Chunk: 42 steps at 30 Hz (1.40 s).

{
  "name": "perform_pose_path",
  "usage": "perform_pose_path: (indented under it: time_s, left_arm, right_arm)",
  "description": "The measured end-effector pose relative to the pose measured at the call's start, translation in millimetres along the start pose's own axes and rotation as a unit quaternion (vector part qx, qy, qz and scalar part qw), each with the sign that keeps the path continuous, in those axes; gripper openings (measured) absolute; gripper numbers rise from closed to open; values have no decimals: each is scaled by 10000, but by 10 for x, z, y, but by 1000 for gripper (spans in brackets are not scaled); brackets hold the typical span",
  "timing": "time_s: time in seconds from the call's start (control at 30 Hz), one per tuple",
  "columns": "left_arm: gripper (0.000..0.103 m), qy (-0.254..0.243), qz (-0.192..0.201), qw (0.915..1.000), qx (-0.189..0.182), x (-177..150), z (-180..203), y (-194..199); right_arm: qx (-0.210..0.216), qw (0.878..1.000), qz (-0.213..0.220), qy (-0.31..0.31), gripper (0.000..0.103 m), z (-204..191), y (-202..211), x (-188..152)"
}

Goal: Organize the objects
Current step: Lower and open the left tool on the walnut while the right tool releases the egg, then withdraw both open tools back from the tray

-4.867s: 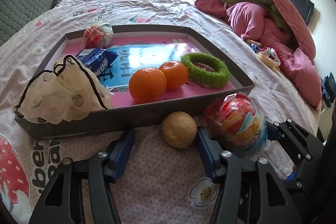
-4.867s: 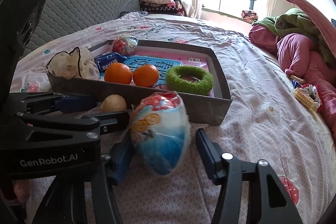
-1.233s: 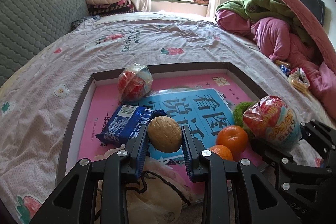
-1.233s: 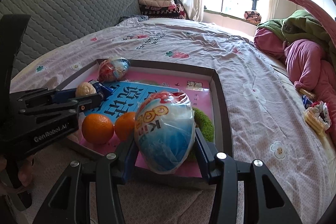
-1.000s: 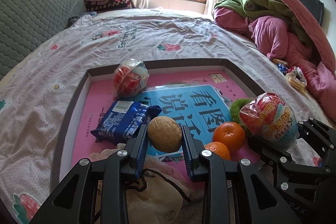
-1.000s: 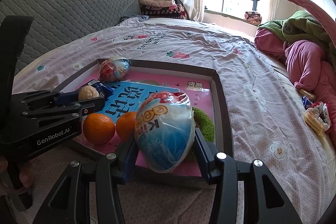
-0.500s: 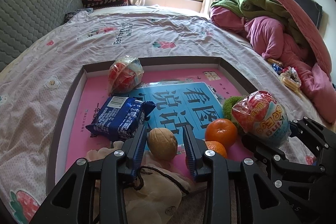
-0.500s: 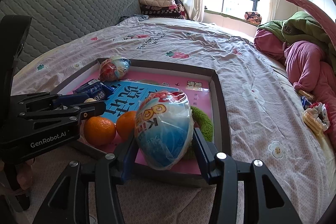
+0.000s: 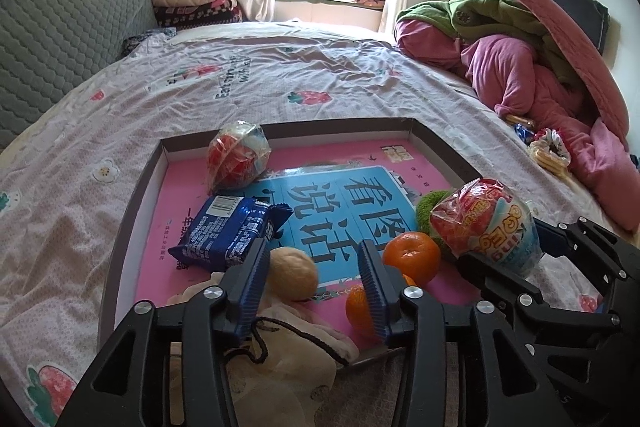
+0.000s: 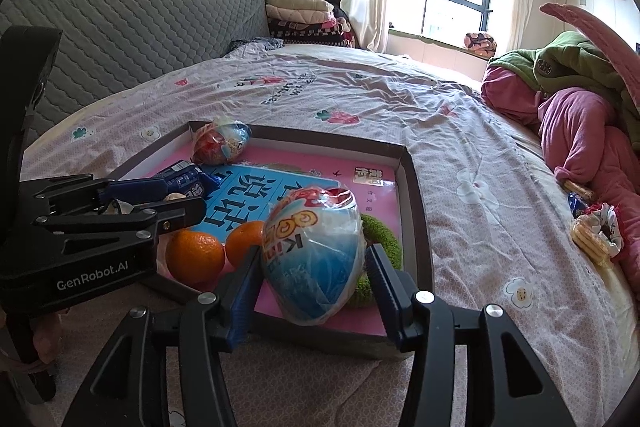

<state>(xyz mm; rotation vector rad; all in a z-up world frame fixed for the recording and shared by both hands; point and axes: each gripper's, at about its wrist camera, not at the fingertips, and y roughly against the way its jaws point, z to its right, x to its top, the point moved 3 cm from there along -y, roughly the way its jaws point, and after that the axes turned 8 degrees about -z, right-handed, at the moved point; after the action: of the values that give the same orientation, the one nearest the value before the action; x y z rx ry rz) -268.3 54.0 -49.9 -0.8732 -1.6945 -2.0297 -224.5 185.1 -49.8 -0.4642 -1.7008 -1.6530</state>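
A shallow grey tray (image 9: 128,211) with a pink and blue floor lies on the bed. My left gripper (image 9: 314,269) is open; a tan walnut (image 9: 291,273) rests in the tray between its fingers, close to the left one. My right gripper (image 10: 312,275) is shut on a wrapped surprise egg (image 10: 314,259) and holds it above the tray's near right corner; that egg also shows in the left wrist view (image 9: 486,227). The tray holds another wrapped egg (image 9: 236,159), a blue snack pack (image 9: 228,231), two oranges (image 9: 412,257), a green ring (image 10: 380,239) and a cream drawstring pouch (image 9: 276,359).
The bed has a pink patterned sheet (image 9: 280,83). A heap of pink and green bedding (image 9: 520,39) lies at the right, with small loose items (image 10: 596,231) beside it. A grey padded headboard (image 10: 132,27) runs along the left. Folded blankets (image 10: 304,15) sit by the window.
My left gripper lowered over the tray and opened, and the walnut now rests on the tray floor. My right gripper kept hold of the egg and stayed over the tray's near right corner.
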Motion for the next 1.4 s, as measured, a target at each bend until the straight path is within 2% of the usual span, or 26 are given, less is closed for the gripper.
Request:
perform_pose_path:
  time_s: [0.13, 0.27, 0.53, 0.67, 0.77, 1.17, 1.4]
  left_arm:
    - [52, -35, 87, 10000, -29, 5, 22, 62]
    - [58, -55, 223, 9997, 24, 7, 33, 134]
    - [59, -11, 420, 9991, 53, 30, 12, 247]
    - [65, 58, 493, 9988, 48, 40, -12, 292]
    - [65, 82, 558, 9984, 37, 45, -23, 325]
    - [68, 158, 679, 9976, 50, 56, -55, 413]
    - [71, 248, 746, 9969, 57, 65, -85, 463]
  right_arm:
    - [11, 9999, 110, -20, 55, 17, 50, 8]
    - [-15, 9998, 208, -19, 56, 20, 90, 21]
    - [-66, 9996, 281, -19, 56, 17, 116, 40]
    - [-69, 9995, 298, -26, 56, 22, 117, 52]
    - [-91, 9993, 350, -25, 57, 22, 135, 60]
    - [-31, 9979, 648, -12, 58, -26, 250, 117]
    - [22, 9947, 1025, -68, 62, -44, 400, 172]
